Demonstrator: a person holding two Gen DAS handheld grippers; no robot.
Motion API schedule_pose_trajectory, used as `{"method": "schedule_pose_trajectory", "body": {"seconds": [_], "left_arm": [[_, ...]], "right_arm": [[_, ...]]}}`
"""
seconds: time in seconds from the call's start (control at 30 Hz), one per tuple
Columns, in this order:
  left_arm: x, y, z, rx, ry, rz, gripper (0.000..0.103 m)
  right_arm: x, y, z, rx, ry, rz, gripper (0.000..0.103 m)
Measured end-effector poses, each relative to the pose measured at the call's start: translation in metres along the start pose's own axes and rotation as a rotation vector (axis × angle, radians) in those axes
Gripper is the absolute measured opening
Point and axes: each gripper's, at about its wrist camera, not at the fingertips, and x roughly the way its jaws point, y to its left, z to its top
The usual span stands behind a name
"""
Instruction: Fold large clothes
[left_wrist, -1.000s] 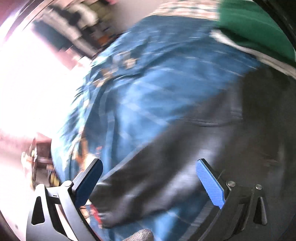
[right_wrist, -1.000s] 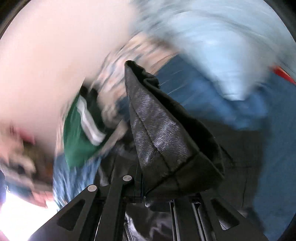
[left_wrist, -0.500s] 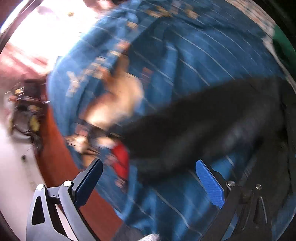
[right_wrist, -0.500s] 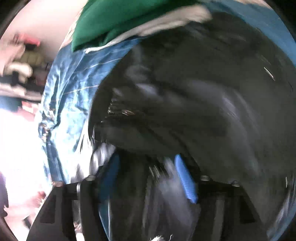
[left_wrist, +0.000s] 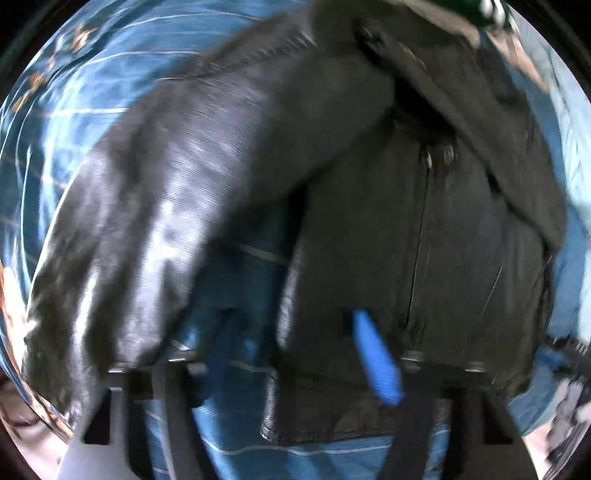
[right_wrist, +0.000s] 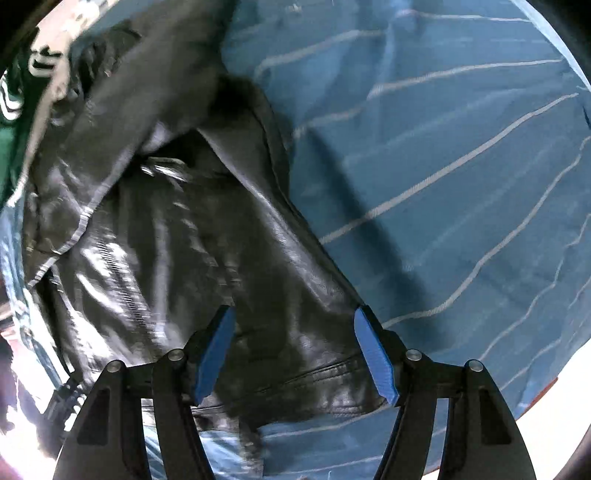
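Jacket (right_wrist: 207, 236) now fills both views — half a second ago the left camera saw mostly the blue striped sheet (right_wrist: 443, 147), and a second ago the right gripper (right_wrist: 295, 354) pinched a black fold it has since let go. Both grippers hover low over the hem with jaws spread and empty, the left gripper (left_wrist: 291, 354) blurred. Black, shiny, creased leather lies spread on the sheet, one sleeve (left_wrist: 177, 192) angled outward.

no readable text, labels or numbers
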Motion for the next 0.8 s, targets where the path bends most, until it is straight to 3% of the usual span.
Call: {"method": "schedule_pose_trajectory", "body": {"seconds": [0.1,0.17,0.27,0.3,0.33,0.37,0.5,0.63,0.73,0.8], "left_arm": [[-0.002,-0.016,-0.002,0.044,-0.027,0.047,0.016],[-0.007,-0.026,-0.003,0.058,-0.045,0.071,0.010],[-0.010,-0.042,-0.007,0.072,-0.078,0.113,0.006],[-0.014,-0.044,-0.009,0.075,-0.088,0.122,0.005],[-0.020,-0.046,-0.011,0.077,-0.100,0.131,0.005],[-0.024,-0.052,-0.014,0.078,-0.107,0.135,0.005],[-0.051,-0.059,-0.035,0.095,-0.134,0.132,0.004],[-0.056,-0.071,-0.068,0.111,-0.090,0.093,0.004],[-0.048,-0.071,-0.088,0.087,-0.034,0.065,0.006],[-0.051,-0.066,-0.096,0.048,-0.034,0.054,0.012]], "right_arm": [[-0.021,-0.006,-0.006,-0.013,-0.106,-0.042,0.068],[-0.032,0.000,-0.012,-0.029,-0.157,-0.070,0.069],[-0.014,-0.011,-0.016,-0.059,-0.095,-0.116,0.068],[-0.003,-0.018,-0.018,-0.061,-0.073,-0.097,0.045],[0.007,-0.026,-0.021,-0.051,-0.044,-0.070,0.010],[0.008,-0.034,-0.025,-0.033,-0.053,-0.033,0.009],[-0.013,-0.052,-0.042,-0.043,-0.080,-0.021,0.004],[-0.021,-0.090,-0.055,-0.002,-0.028,-0.027,0.003],[-0.006,-0.120,-0.060,0.027,0.069,-0.063,0.005],[-0.006,-0.135,-0.061,0.060,0.099,-0.035,0.006]]}}
